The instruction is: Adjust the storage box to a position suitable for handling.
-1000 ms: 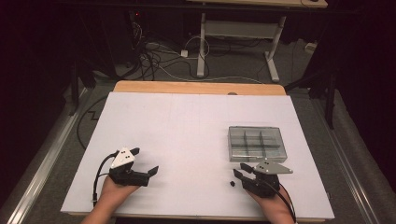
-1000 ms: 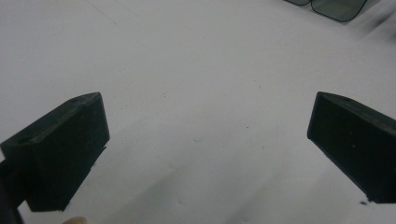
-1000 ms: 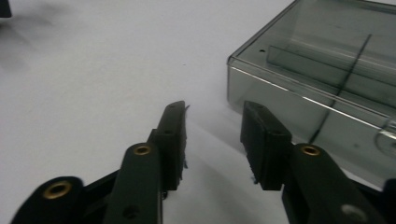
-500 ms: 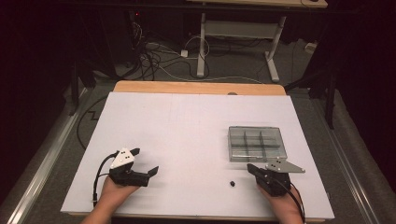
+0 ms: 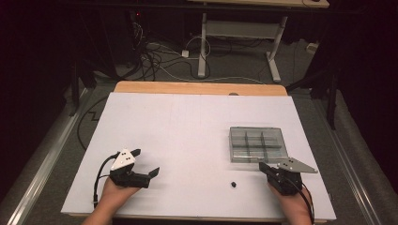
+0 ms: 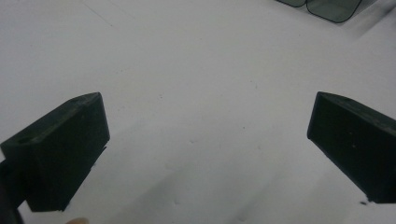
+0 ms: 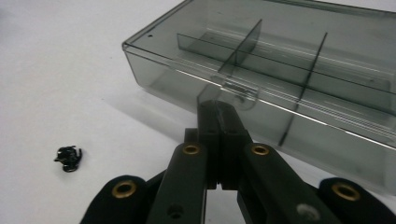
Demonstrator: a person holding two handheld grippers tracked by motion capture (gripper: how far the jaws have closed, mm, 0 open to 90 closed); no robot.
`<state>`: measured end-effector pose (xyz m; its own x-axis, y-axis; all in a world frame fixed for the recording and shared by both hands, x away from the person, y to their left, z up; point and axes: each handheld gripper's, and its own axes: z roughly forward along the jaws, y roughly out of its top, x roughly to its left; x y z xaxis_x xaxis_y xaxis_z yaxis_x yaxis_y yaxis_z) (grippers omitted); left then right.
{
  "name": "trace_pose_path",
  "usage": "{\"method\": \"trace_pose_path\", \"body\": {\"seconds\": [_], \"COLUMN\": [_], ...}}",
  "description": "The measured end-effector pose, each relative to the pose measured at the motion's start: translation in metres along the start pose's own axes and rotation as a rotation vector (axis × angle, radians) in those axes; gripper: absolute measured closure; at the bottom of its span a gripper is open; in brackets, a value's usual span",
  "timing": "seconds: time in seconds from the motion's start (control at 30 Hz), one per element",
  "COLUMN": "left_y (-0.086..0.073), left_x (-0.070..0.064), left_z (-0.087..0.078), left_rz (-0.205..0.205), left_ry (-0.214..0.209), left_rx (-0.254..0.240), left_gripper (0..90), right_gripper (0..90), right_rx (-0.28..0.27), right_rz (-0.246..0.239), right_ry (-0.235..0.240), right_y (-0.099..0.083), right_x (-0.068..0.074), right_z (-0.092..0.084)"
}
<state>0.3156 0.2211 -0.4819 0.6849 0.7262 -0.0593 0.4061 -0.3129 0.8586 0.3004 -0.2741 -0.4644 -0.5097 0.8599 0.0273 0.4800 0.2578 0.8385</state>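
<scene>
A smoky clear plastic box [image 5: 258,143] with divided compartments and a closed lid sits on the right of the white table. My right gripper [image 5: 263,166] is just in front of its near edge. In the right gripper view that gripper [image 7: 217,106] is shut, with nothing seen between the jaws, and its tip is close to the latch [image 7: 238,89] of the box [image 7: 299,51]. A small black piece [image 5: 233,184] lies on the table to its left, also visible as the black piece [image 7: 68,157]. My left gripper [image 5: 146,161] rests open at the near left, and the left gripper [image 6: 208,100] holds nothing.
The white tabletop [image 5: 187,126] has a wooden strip [image 5: 197,87] along its far edge. Beyond it stand a desk frame and loose cables on the floor [image 5: 187,51]. A corner of the box [image 6: 327,7] shows at the top of the left gripper view.
My right gripper has moved to the right, away from the small black piece, and now sits in front of the box. The left gripper has stayed where it was.
</scene>
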Motion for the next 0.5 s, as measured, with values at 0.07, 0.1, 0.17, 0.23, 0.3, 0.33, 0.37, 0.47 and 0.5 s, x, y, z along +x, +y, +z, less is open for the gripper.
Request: {"method": "trace_pose_path", "body": {"seconds": [0.07, 0.1, 0.17, 0.23, 0.3, 0.33, 0.37, 0.47, 0.5], "left_y": [0.0, 0.0, 0.0, 0.0, 0.0, 0.0, 0.0, 0.0, 0.0], "left_x": [0.0, 0.0, 0.0, 0.0, 0.0, 0.0, 0.0, 0.0, 0.0], "left_z": [0.0, 0.0, 0.0, 0.0, 0.0, 0.0, 0.0, 0.0, 0.0], "left_rz": [-0.001, -0.001, 0.002, 0.0, -0.001, -0.001, -0.003, -0.003, -0.001], "left_ry": [-0.002, -0.002, -0.002, -0.001, -0.001, -0.001, -0.001, -0.001, -0.001], "left_rx": [0.001, -0.001, 0.0, 0.001, 0.002, 0.002, 0.003, 0.003, 0.003], "left_gripper": [0.0, 0.0, 0.0, 0.0, 0.0, 0.0, 0.0, 0.0, 0.0], "right_gripper": [90.0, 90.0, 90.0, 90.0, 90.0, 90.0, 90.0, 90.0, 90.0], "right_rx": [0.004, 0.005, 0.001, 0.003, 0.001, 0.001, -0.002, -0.011, -0.012], "right_rz": [0.006, 0.007, 0.0, 0.006, 0.014, 0.022, 0.024, 0.027, 0.024], "right_ry": [-0.007, -0.011, -0.022, -0.031, -0.04, -0.04, -0.042, -0.05, -0.055], "right_y": [-0.001, -0.001, -0.001, -0.001, -0.002, -0.002, -0.002, -0.001, -0.001], "right_x": [-0.002, -0.003, -0.006, -0.008, -0.011, -0.012, -0.013, -0.015, -0.016], "right_z": [-0.001, -0.002, -0.002, -0.004, -0.005, -0.006, -0.007, -0.011, -0.012]}}
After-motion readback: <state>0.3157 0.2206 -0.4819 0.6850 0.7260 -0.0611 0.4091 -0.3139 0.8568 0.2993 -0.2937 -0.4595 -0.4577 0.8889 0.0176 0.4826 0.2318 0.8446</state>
